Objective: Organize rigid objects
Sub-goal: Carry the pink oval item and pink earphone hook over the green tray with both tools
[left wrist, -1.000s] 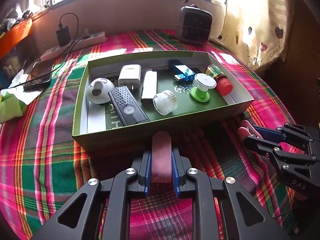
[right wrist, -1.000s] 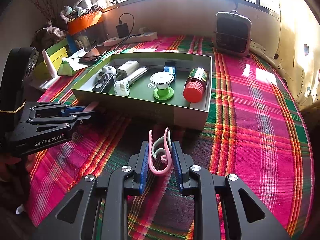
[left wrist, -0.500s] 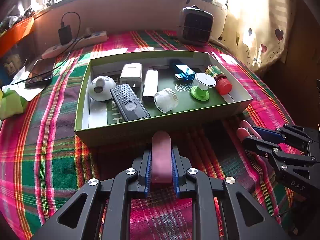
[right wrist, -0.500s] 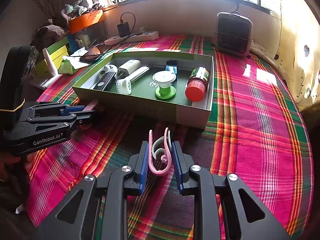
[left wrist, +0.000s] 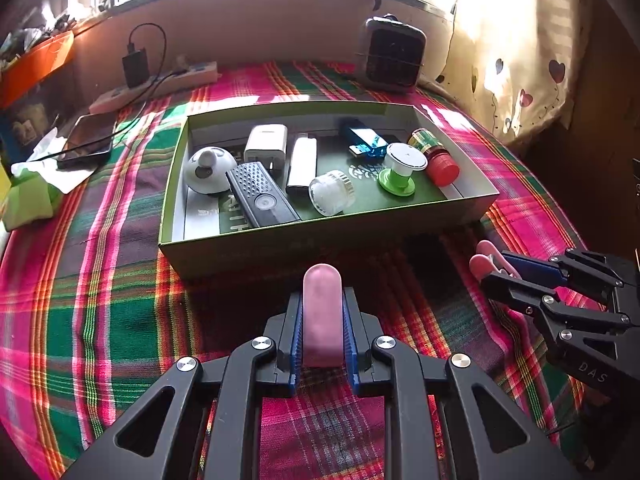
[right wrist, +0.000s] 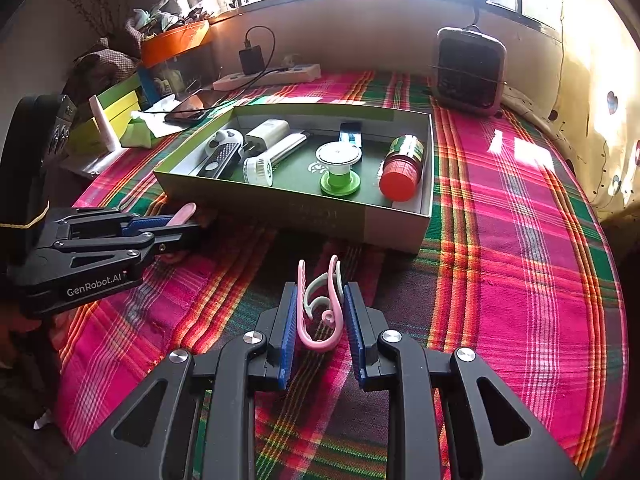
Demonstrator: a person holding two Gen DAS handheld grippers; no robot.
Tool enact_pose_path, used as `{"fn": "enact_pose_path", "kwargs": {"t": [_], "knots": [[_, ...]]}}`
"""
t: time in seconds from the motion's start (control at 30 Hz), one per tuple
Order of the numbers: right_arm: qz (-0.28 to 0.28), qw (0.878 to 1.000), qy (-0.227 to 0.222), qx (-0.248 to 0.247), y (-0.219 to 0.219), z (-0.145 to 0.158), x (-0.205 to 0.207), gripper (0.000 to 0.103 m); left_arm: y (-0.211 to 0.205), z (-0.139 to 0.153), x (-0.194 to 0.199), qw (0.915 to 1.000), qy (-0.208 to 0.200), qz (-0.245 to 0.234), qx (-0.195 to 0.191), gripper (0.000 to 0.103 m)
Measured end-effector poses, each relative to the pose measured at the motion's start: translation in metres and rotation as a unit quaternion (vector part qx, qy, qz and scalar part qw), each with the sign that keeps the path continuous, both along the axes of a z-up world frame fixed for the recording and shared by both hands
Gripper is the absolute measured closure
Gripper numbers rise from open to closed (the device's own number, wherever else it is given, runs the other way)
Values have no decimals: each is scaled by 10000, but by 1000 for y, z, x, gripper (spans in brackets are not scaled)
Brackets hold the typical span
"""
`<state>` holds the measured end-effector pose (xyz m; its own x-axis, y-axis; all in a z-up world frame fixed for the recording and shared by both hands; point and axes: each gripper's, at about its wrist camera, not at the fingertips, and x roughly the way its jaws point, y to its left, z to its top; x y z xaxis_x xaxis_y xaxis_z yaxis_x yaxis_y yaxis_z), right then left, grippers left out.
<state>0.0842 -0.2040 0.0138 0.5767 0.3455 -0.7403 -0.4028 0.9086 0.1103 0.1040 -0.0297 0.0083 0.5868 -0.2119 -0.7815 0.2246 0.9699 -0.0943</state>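
My left gripper point(left wrist: 322, 312) is shut on a pink oblong bar point(left wrist: 322, 316), held just in front of the green box's point(left wrist: 280, 248) near wall. My right gripper point(right wrist: 320, 312) is shut on a pink clip point(right wrist: 320, 308), low over the cloth before the box point(right wrist: 360, 232). The box holds a white dome point(left wrist: 208, 168), a black remote point(left wrist: 260, 196), a white charger point(left wrist: 266, 144), a white stick point(left wrist: 302, 166), a blue USB drive point(left wrist: 366, 140), a clear cap point(left wrist: 330, 194), a green-and-white spool point(left wrist: 400, 170) and a red-capped bottle point(left wrist: 438, 160). Each gripper shows in the other's view, the left point(right wrist: 176, 228) and the right point(left wrist: 492, 268).
A plaid cloth point(right wrist: 500, 240) covers the surface. Behind the box stand a small heater point(left wrist: 392, 56) and a power strip with a charger point(left wrist: 160, 80). A phone point(left wrist: 86, 140) and a green packet point(left wrist: 28, 200) lie at the left. A curtain point(left wrist: 520, 40) hangs at the right.
Both grippers have pulled back slightly from the box, still holding their objects. Nothing in the box has moved.
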Motion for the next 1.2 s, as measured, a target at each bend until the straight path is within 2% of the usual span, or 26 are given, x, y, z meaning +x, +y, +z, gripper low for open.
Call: {"fn": "enact_pose_path", "kwargs": {"t": [0.77,1.2], "knots": [[-126,9995,-274,117,2,20,-10,79,9,26,-16,9995,-308,50,-74,86],[-79,9986,-485,193,5,41,0,79,15,48,-3,9989,-432,44,-194,86]]}}
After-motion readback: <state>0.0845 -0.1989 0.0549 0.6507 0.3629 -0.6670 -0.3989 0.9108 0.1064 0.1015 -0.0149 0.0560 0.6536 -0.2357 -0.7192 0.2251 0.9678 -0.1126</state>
